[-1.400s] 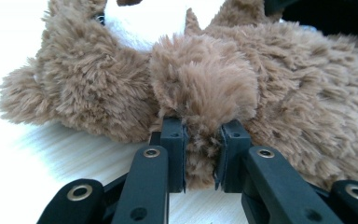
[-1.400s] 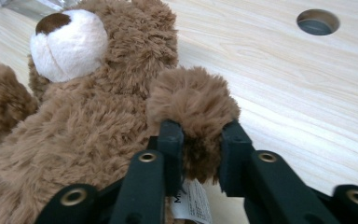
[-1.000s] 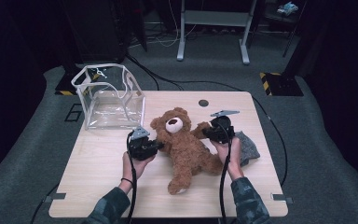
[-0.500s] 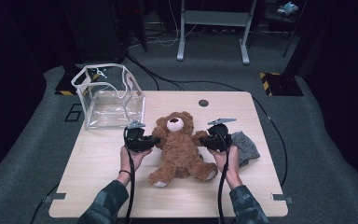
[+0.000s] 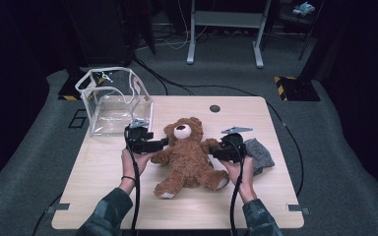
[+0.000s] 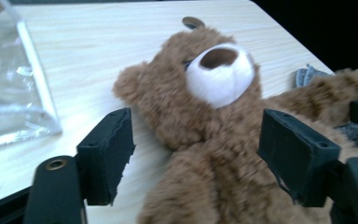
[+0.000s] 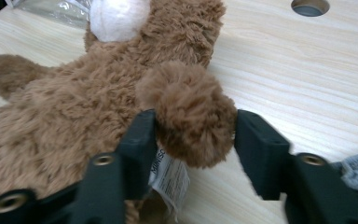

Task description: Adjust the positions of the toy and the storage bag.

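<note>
A brown teddy bear (image 5: 189, 155) lies on its back in the middle of the wooden table (image 5: 98, 196), white muzzle up. My left gripper (image 5: 163, 143) is at the bear's arm on the left side. In the left gripper view that gripper (image 6: 200, 151) has just been opening; its jaws stand wide apart, clear of the bear (image 6: 214, 93) behind them. My right gripper (image 5: 213, 150) is at the other arm. Its jaws (image 7: 193, 121) have also just been opening, and the fluffy paw (image 7: 191, 109) sits uncompressed between the pads, above a white tag (image 7: 170, 179).
A clear plastic box (image 5: 113, 101) stands at the back left of the table, close to my left gripper. A grey cloth (image 5: 259, 155) lies just right of my right hand. A round cable hole (image 5: 215, 108) sits near the far edge.
The bear swung from a slanted pose to lying straight. Both grippers' jaws have spread apart from the paws, and the left gripper has risen slightly.
</note>
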